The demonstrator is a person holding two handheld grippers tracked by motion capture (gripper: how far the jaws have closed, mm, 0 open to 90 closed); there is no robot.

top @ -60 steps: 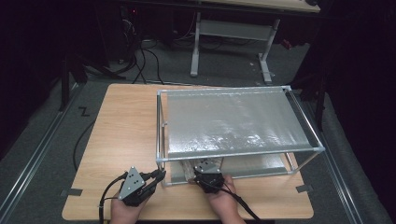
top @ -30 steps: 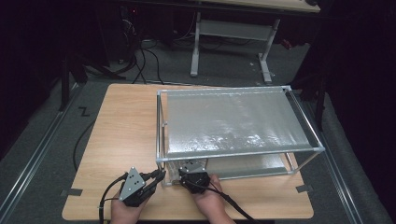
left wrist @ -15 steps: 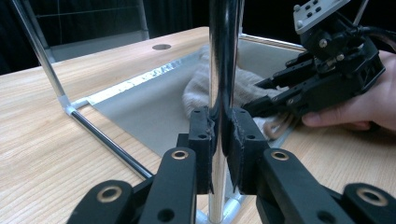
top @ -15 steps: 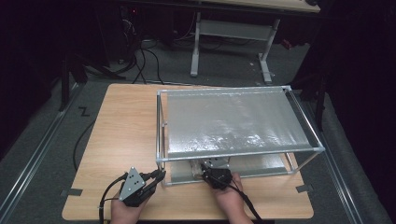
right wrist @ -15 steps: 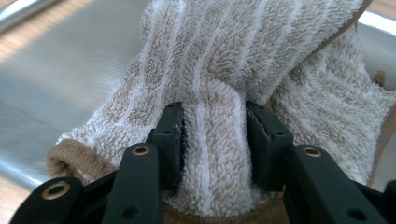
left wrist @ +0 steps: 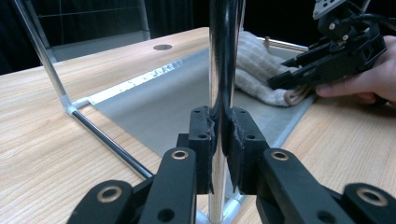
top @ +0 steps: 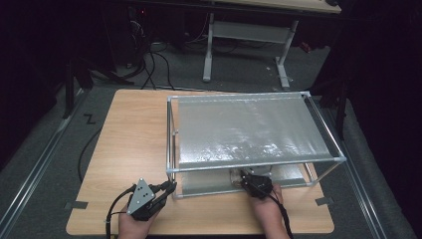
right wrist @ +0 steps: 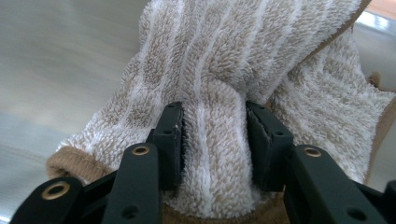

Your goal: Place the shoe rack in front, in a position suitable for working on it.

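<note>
While the left gripper [top: 166,189] stays put at the near left corner of the metal rack [top: 318,159] on the wooden table [top: 124,144], the high view shows the right gripper [top: 248,180] shifted rightward along the lower shelf [top: 288,174] from where it was a second ago, with the striped towel [top: 234,175] just beside it. In the left gripper view, its jaws are clamped tight on the upright corner post [left wrist: 223,56], bracing the frame, and the right gripper [left wrist: 285,81] works at the towel [left wrist: 259,65] farther off. In the right gripper view, the jaws pinch a bunched fold of towel [right wrist: 219,126] against the grey shelf [right wrist: 60,60]. I judge this sideways travel to be a wiping stroke across the shelf.
</note>
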